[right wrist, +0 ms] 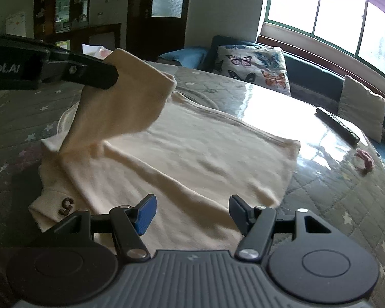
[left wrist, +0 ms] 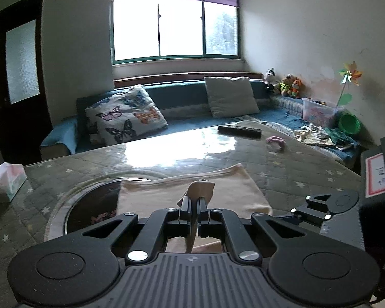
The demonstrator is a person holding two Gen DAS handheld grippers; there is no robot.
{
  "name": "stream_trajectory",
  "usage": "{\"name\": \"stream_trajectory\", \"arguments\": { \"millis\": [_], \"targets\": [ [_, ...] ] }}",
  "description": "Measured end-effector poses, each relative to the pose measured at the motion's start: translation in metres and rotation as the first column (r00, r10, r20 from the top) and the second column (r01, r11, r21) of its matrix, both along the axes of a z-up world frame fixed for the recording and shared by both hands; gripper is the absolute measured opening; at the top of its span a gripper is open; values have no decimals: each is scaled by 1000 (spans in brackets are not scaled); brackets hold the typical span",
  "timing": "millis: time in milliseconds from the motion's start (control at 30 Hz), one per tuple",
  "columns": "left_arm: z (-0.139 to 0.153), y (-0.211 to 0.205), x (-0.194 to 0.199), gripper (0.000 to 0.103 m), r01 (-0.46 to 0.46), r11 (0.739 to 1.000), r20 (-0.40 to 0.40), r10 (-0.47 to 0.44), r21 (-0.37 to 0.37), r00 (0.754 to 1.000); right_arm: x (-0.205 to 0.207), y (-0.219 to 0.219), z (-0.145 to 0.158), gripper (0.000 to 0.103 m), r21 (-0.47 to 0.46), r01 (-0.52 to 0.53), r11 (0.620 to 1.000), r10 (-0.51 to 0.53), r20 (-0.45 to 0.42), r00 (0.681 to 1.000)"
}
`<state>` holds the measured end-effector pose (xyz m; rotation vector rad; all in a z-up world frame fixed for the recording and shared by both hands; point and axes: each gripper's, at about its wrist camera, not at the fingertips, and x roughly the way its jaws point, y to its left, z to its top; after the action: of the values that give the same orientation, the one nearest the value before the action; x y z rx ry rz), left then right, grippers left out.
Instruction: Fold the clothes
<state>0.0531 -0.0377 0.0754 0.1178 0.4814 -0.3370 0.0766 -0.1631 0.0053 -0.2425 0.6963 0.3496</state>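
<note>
The cream shirt (right wrist: 182, 154) lies spread on the quilted table (right wrist: 333, 192), and the left gripper (left wrist: 193, 205) has its jaws pinched together on a sleeve (right wrist: 120, 97), holding it up off the body of the garment. From the right wrist view that sleeve hangs in the air at the far left, the cloth draping down to the shoulder. The right gripper (right wrist: 192, 214) hovers low over the near edge of the shirt, jaws wide apart, blue pads (right wrist: 146, 213) holding nothing. This looks like the sleeve fold, early in the job: the body is flat but not yet doubled. Next, the sleeve wants carrying inward across the chest and laying flat, with the free gripper perhaps pinning the cloth so it doesn't drag. A remote (right wrist: 337, 125) lies well apart on the far side.
</note>
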Motion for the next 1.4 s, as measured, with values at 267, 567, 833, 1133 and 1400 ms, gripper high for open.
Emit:
{"name": "stream_trajectory", "arguments": {
  "millis": [267, 567, 833, 1133, 1400],
  "targets": [
    [-3, -19, -3, 5, 42, 999, -15, -41, 15, 999, -3, -14, -1, 64, 6, 27, 1000, -27, 6, 1000],
    [-9, -39, -7, 5, 84, 996, -33, -83, 39, 996, -5, -30, -1, 64, 7, 57, 998, -57, 14, 998],
    [-15, -54, -8, 5, 118, 992, -56, -116, 49, 992, -6, -42, -1, 64, 7, 84, 996, -84, 14, 996],
    [-27, -64, -8, 9, 175, 983, -91, -170, 50, 981, -4, -52, -2, 64, 1, 121, 993, -121, 10, 993],
    [-26, -40, -1, 34, 122, 991, -67, -118, 53, 991, -4, -58, 0, 64, 5, 153, 988, -153, 11, 988]
  ]
}}
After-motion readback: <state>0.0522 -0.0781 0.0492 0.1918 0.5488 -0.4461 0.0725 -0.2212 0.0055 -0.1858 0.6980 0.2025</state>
